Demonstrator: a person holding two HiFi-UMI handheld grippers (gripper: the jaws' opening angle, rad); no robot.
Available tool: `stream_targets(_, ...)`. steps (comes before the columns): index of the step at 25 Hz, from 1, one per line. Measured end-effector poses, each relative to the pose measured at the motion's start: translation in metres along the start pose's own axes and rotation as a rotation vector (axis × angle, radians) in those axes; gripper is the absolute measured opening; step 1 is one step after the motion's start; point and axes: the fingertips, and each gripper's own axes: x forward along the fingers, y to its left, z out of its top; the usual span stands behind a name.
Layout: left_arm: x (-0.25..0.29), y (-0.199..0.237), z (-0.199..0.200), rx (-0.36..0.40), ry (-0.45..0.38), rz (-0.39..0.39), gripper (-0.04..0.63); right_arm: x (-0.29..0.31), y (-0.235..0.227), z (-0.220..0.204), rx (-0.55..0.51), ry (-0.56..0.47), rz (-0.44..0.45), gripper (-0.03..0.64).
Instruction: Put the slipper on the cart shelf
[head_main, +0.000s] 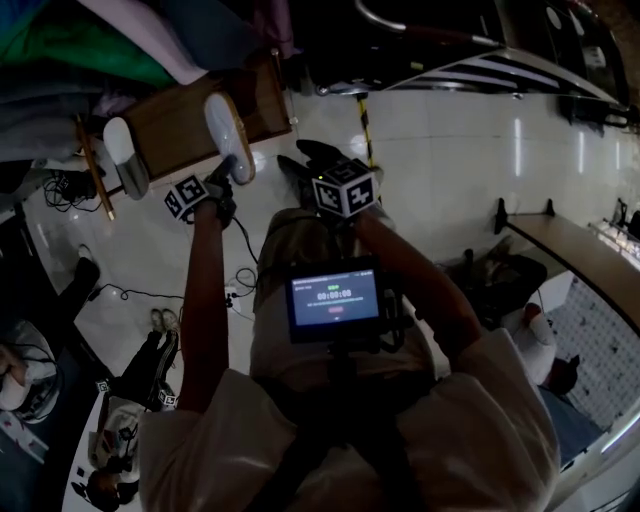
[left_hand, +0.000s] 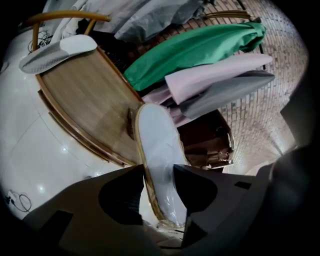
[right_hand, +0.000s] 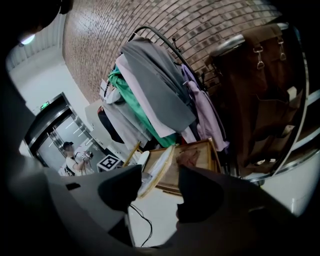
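A pale slipper (left_hand: 157, 150) runs lengthwise between my left gripper's (left_hand: 159, 172) jaws, which are shut on its heel end. Its toe reaches over the near edge of the wooden cart shelf (left_hand: 85, 105). In the head view the same slipper (head_main: 230, 135) lies on the shelf's (head_main: 180, 125) right part, with the left gripper (head_main: 228, 172) at its near end. A second slipper (left_hand: 57, 52) rests on the shelf's far corner, at the left (head_main: 125, 155) in the head view. My right gripper (right_hand: 160, 192) hangs open and holds nothing, a little to the right (head_main: 318, 160) of the shelf.
Green, pink and grey garments (left_hand: 200, 47) hang on a rack right behind the shelf. A curved wooden cart handle (head_main: 92, 165) stands at its left. Cables (head_main: 70, 190) lie on the white tiled floor. A bench (head_main: 570, 250) stands at the right. A person (right_hand: 75, 160) stands far off.
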Motion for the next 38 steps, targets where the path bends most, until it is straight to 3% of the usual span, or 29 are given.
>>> stream_targets(10,-0.002,-0.088,-0.041,0.182,0.082,-0.080,0.176,-0.018,0.002,0.010,0.197,-0.091,0.096,0.245)
stream_targets(16,0.005,-0.137,-0.069,0.305,0.170,-0.135,0.175,-0.042,-0.003,0.014,0.277,-0.151,0.096,0.245)
stream_targets(23,0.021,-0.179,-0.093,0.392,0.273,-0.234,0.172,-0.058,-0.011,0.013,0.402,-0.219,0.078,0.245)
stream_targets(26,0.040,-0.210,-0.131,0.447,0.305,-0.256,0.170,-0.101,-0.033,0.007,0.443,-0.266,0.073,0.239)
stream_targets(29,0.067,-0.245,-0.184,0.488,0.334,-0.254,0.170,-0.160,-0.063,0.000,0.462,-0.316,0.084,0.154)
stream_targets(32,0.087,-0.274,-0.221,0.503,0.342,-0.266,0.170,-0.205,-0.087,0.003,0.491,-0.363,0.099,0.124)
stream_targets(38,0.123,-0.342,-0.276,0.559,0.353,-0.375,0.196,-0.286,-0.137,0.020,0.547,-0.456,0.139,0.084)
